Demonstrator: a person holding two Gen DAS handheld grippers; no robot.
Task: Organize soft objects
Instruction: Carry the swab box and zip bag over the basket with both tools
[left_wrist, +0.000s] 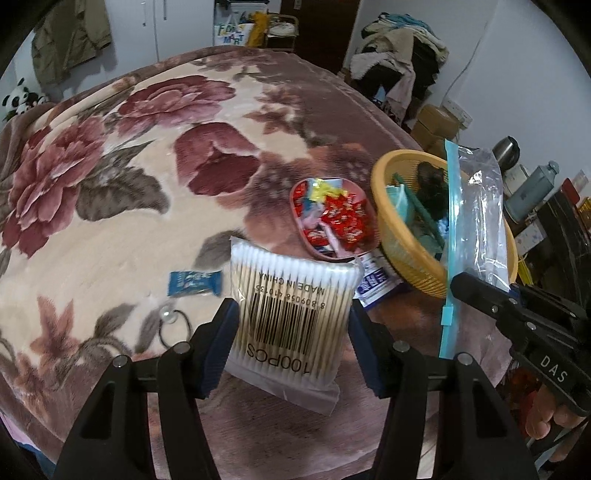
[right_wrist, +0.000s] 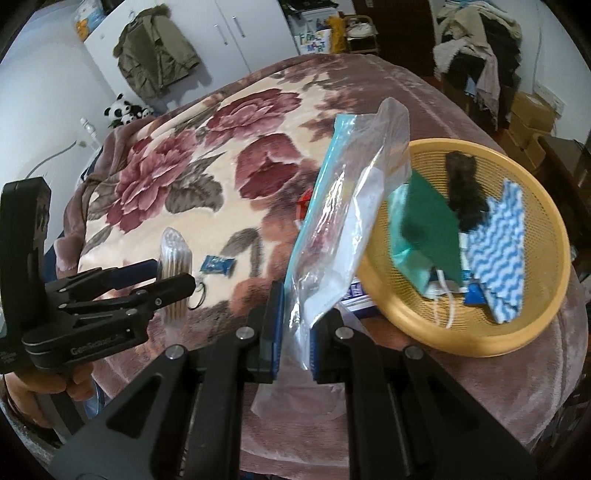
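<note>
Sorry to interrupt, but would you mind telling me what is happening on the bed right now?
A person is sorting small items over a floral blanket. The left hand-held gripper is clamped on a pack of cotton swabs, and the right hand-held gripper pinches a clear zip bag upright beside a yellow basket of cloths. The swabs are not yet in the bag. A pink tray of sweets sits nearby.

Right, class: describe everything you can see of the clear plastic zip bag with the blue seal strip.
The clear plastic zip bag with the blue seal strip looks thin, crinkled and glossy, and apparently empty. It has a light blue slider on the strip. The right gripper is shut on its lower part, holding it raised in front of the round yellow plastic basket, above the floral blanket.
</note>
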